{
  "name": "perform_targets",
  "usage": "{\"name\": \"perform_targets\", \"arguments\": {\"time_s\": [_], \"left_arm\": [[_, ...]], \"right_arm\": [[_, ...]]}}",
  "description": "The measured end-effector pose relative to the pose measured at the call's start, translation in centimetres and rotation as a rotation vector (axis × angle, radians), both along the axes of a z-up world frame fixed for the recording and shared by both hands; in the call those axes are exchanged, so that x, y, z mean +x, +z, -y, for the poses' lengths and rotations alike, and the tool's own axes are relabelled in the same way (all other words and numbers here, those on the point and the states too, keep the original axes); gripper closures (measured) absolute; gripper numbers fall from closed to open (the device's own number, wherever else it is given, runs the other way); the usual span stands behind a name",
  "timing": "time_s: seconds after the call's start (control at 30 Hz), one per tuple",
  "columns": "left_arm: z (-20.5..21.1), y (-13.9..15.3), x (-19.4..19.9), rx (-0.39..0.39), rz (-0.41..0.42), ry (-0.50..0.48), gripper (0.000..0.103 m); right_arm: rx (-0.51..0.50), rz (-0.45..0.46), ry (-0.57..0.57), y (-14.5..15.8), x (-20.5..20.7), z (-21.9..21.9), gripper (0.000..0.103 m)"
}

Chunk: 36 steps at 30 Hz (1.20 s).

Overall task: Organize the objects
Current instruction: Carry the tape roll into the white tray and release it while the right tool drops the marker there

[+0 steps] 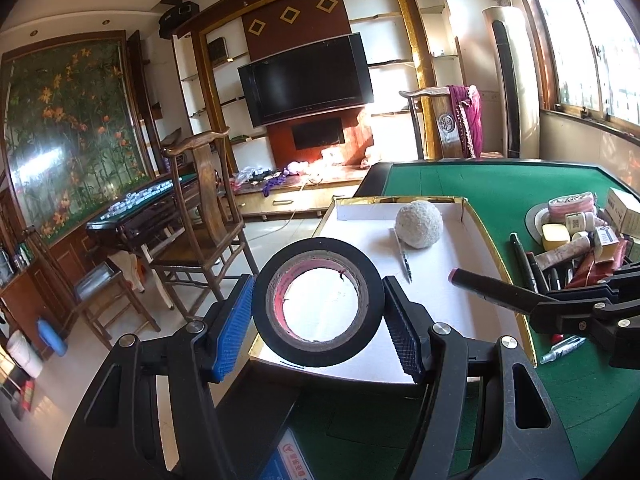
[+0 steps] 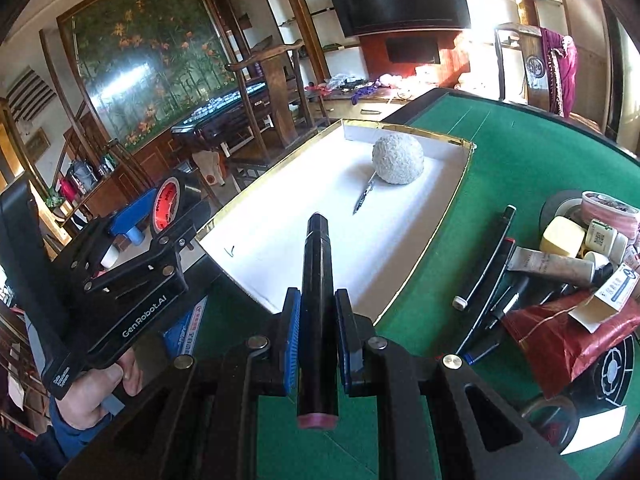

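A: While the left gripper hung over the near corner of the white box, what sat between its fingers?

B: A roll of black tape, clamped by its outer rim, the hole facing the camera.

A: And the right gripper?

B: Its fingers were nearly together, clamped on a black marker pointing out over the box's near edge.

A: What lay inside the box?

B: A rough white ball near the far end, with a pen touching it.

A: The rest?

B: A pile of pens, tubes and small boxes on the green bench, right of the box.
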State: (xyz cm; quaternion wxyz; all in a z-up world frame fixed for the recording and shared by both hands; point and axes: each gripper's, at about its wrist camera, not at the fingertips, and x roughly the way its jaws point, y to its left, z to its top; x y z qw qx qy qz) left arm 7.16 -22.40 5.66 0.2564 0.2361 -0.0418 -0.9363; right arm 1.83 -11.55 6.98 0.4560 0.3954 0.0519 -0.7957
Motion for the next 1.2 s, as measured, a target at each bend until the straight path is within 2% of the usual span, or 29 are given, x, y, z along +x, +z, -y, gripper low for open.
{"name": "perform_targets", "arguments": {"time_s": [0.4,0.63,0.7,0.83,0.97,1.07,1.2], "left_arm": [[1.4,-0.2,-3.2,0.010,0.076,-0.008,0.039],[3.8,0.9,-6.7,0.130,0.137,-0.066,0.039],[4.7,1.0,-8.2,0.190,0.161,-0.091,0.039],[6.0,0.9,-11.8,0.250,0.224,-0.114,0.039],[6.9,0.1,-15.7,0.294,0.298,-0.121,0.039],[8.3,-1.0,-18.5,0.368,0.346,-0.126,0.039],[9.4,-2.1,-21.5,0.430,0.374,-0.118,0.039]], "right_arm": [[0.015,-0.007,-0.077,-0.1,-2.8,0.8,0.088],[0.030,-0.025,-0.151,0.3,-5.5,1.5,0.088],[0.039,-0.031,-0.175,0.4,-6.5,1.8,0.088],[0.039,0.004,-0.217,0.3,-9.1,2.6,0.088],[0.059,0.030,-0.269,0.3,-12.0,3.8,0.088],[0.072,0.050,-0.307,0.1,-14.1,4.7,0.088],[0.094,0.084,-0.355,-1.0,-16.8,5.7,0.088]]}}
